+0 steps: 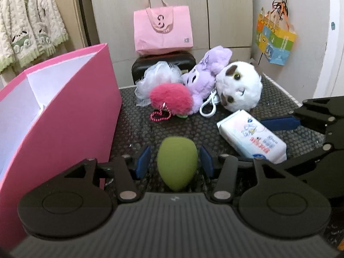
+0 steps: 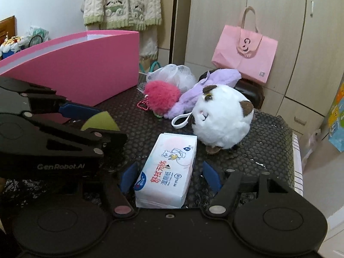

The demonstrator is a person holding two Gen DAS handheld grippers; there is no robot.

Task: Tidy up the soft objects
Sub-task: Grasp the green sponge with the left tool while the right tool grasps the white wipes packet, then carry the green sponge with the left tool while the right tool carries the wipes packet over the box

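Observation:
An egg-shaped green sponge (image 1: pixel 177 163) lies on the black honeycomb mat (image 1: pixel 137 129) between the blue pads of my left gripper (image 1: pixel 175 157). A gap shows on each side, so that gripper is open. A white tissue pack (image 2: pixel 169 167) lies between the pads of my right gripper (image 2: pixel 169 172), which is also open and clear of the pack. Further back sit a pink fluffy ball (image 1: pixel 171 99), a purple plush (image 1: pixel 206 73), a round white plush (image 1: pixel 238 86) and a white mesh pouf (image 1: pixel 159 73). A tall pink box (image 1: pixel 64 107) stands open-topped at the left.
Behind the mat, a pink tote bag (image 1: pixel 162 30) rests on a black case (image 1: pixel 163 64) against wardrobe doors. On the right wall hangs a colourful paper bag (image 1: pixel 275 40). A knitted cardigan (image 2: pixel 122 2) hangs behind the box. The two grippers sit side by side, close together.

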